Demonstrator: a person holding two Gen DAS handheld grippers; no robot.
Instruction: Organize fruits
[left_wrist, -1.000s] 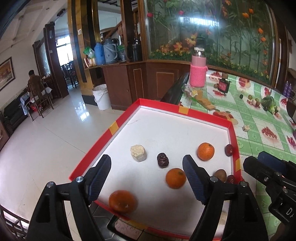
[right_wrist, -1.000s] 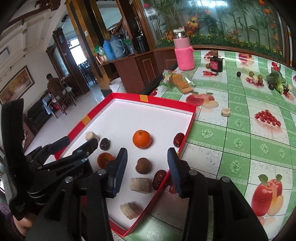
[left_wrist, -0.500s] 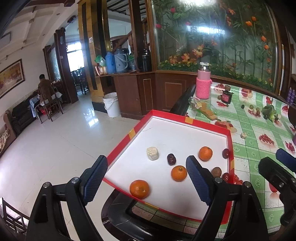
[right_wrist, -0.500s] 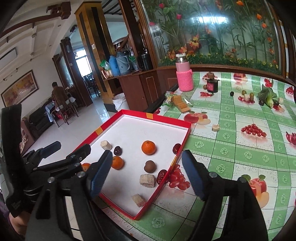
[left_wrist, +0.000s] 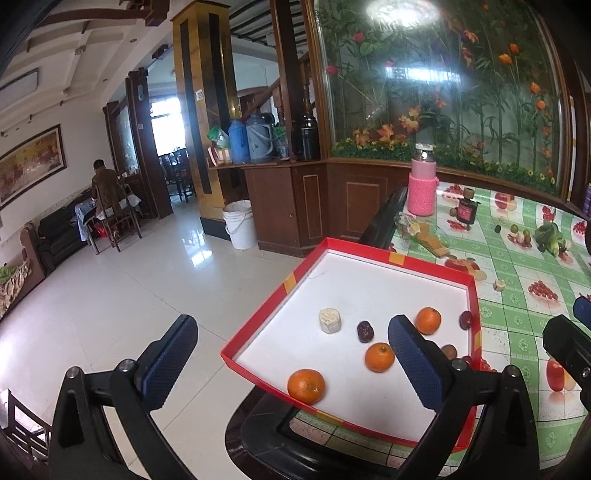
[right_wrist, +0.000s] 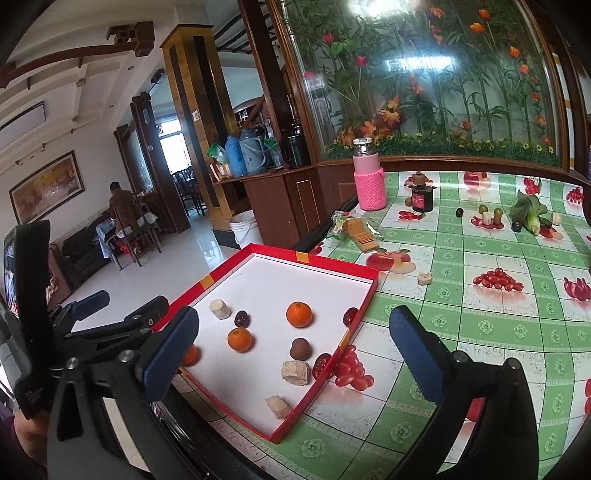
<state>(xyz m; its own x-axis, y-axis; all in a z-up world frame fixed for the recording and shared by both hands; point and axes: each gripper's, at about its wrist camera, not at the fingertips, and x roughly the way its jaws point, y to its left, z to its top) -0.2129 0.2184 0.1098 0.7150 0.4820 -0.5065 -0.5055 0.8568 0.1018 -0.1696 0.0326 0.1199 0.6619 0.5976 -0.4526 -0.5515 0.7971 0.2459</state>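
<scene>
While both grippers gape, red tray (right_wrist: 364, 301) overhangs table (right_wrist: 480, 295).

The tray (right_wrist: 334, 261) lay on the table (right_wrist: 480, 295) at its left edge. Three oranges (right_wrist: 299, 314) lay in it, a bottle (right_wrist: 369, 184) behind.

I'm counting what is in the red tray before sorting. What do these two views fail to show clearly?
- Nearest orange: right wrist view, mostly behind the right tool's finger.
- Brown fruit and red ones by the red tray's right wall: left wrist view, partly behind the left tool's finger.
- Small items far along the table: too small to identify.
</scene>
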